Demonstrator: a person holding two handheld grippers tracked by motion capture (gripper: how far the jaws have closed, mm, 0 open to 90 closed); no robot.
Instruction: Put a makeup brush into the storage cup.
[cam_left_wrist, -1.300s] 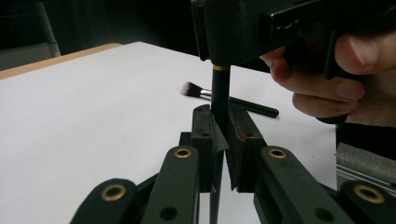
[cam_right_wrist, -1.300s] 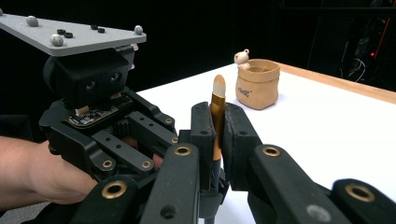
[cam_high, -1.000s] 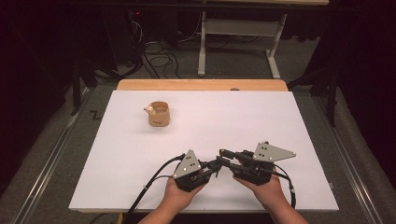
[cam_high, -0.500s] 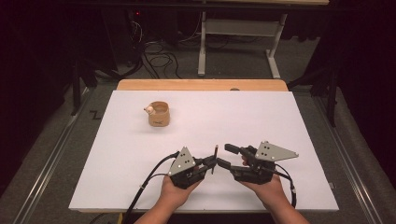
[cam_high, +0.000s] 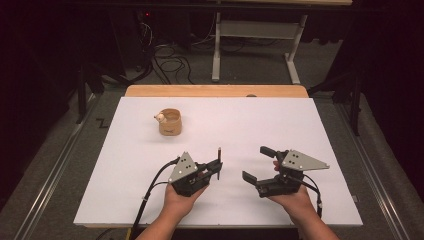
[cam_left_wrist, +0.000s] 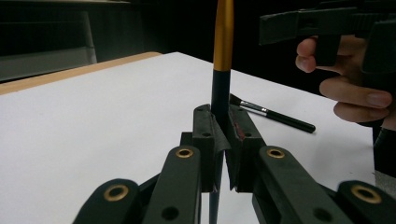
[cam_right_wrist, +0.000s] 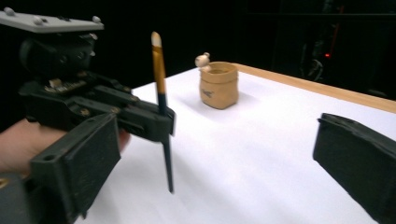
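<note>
Far left on the white table surface (cam_high: 125, 175), toward its rear, a small tan pot (cam_high: 170, 122) stands upright with a pale round knob at its rim. In the right gripper view, the same pot stands well beyond both grippers.

Nearer the front edge, left of centre, the left gripper (cam_high: 218, 166) is held in the person's left hand (cam_high: 181, 197). Its jaws are clenched on a thin brush (cam_high: 219, 156), which stands upright. The left gripper view shows the two black jaws pressed against the dark lower handle, with the gold upper section (cam_left_wrist: 223, 32) rising out of the top of the frame. In the right gripper view, the brush's pale tip points up and its dark lower end hangs above the table surface, apart from it.

A second brush (cam_left_wrist: 273, 113), black with a silver ferrule, lies flat on the table beyond the left gripper's jaws in the left gripper view.

Right of centre, the right gripper (cam_high: 257, 164) is held in the right hand (cam_high: 294, 199). Its jaws have just been opening and now stand wide apart, released, with nothing between them. The two grippers face each other, near but not touching.
</note>
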